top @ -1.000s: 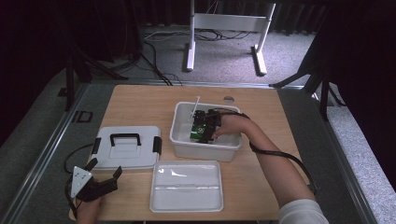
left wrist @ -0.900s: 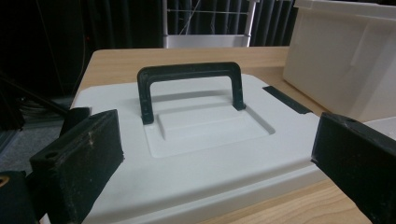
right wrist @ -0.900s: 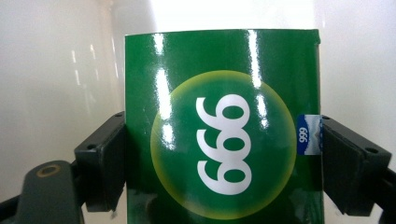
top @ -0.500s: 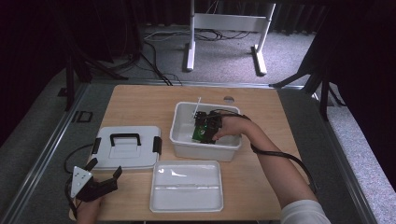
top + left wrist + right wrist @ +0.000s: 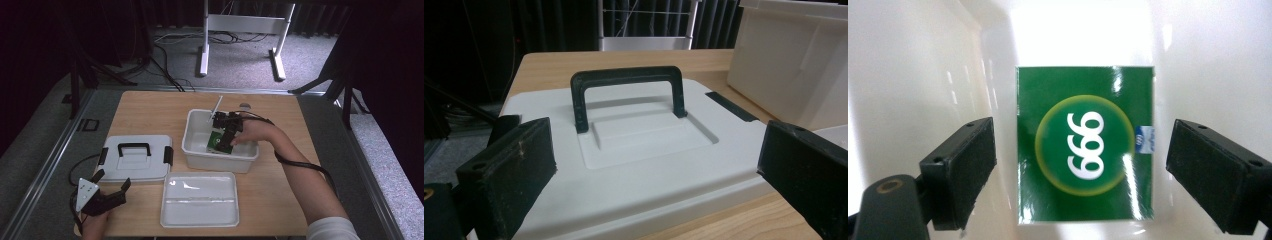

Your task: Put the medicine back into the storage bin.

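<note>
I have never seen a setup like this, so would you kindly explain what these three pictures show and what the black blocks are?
A person at a wooden table holds a two-jaw gripper in each hand. The high view looks down from above; the other two pictures come from cameras riding on the grippers, and the black blocks are their jaws. The right gripper is open inside the white bin, its jaws on either side of a green box printed with digits, not yet closed on it. The left gripper rests open near the table's front edge, facing the white lid with a black handle. A shallow clear tray lies in front.
</note>
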`<state>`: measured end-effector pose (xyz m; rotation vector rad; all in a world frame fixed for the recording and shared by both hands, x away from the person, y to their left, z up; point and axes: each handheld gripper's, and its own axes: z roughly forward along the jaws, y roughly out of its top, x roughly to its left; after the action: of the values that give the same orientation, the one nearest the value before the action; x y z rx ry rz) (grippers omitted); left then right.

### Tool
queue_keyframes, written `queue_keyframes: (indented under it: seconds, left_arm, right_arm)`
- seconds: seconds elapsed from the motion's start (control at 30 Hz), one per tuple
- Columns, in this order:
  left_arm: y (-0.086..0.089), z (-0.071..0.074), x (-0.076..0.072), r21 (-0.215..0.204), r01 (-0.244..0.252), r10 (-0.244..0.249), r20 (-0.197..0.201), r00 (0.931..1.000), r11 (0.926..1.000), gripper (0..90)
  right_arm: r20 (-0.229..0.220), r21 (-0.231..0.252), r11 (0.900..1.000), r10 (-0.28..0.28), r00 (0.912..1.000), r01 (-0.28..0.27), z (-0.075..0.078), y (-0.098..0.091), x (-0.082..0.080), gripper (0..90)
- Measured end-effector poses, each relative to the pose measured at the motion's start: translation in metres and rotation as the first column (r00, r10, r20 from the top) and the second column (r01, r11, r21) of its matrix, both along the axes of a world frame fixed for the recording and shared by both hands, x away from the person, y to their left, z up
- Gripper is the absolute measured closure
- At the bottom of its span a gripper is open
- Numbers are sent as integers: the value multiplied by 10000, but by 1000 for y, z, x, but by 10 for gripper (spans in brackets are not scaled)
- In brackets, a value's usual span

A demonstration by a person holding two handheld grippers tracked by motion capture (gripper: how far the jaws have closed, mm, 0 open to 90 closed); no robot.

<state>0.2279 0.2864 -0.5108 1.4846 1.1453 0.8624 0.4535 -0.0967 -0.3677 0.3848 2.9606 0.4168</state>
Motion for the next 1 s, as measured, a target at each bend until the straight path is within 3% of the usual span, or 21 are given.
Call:
queue_keyframes:
  seconds: [0.07, 0.13, 0.23, 0.5, 0.57, 0.6, 0.83, 1.0]
  left_arm:
    - [0, 0, 0, 15, -5, 5, 1, 10000, 10000, 18]
    - [0, 0, 0, 23, -17, 17, 4, 10000, 10000, 18]
    - [0, 0, 0, 26, -33, 33, 9, 10000, 10000, 18]
    - [-1, 0, 0, 55, -55, 55, 22, 10000, 10000, 18]
    - [-1, 0, 0, 58, -57, 57, 23, 10000, 10000, 18]
    - [-1, 0, 0, 47, -63, 63, 20, 10000, 10000, 18]
    - [-1, 0, 0, 49, -86, 86, 20, 10000, 10000, 18]
    - [-1, 0, 0, 71, -94, 94, 14, 10000, 9999, 18]
  right_arm:
    - [118, 50, 10000, -7, 9999, 7, 8, -3, -3, 120]
    - [-122, 195, 9998, -86, 9999, 89, 15, -7, -5, 120]
    - [-73, 308, 9995, -47, 10000, 49, 24, -12, -12, 120]
    - [464, 749, 9972, -34, 9989, -1, 47, -22, -29, 127]
    - [705, 1045, 9944, 59, 9975, -132, 54, -25, -37, 137]
    - [576, 1211, 9924, 156, 9982, -225, 59, -28, -42, 138]
    - [637, 1426, 9882, 477, 9968, -564, 63, -32, -61, 139]
    - [553, 1741, 9787, 1007, 9934, -1089, 63, -32, -80, 147]
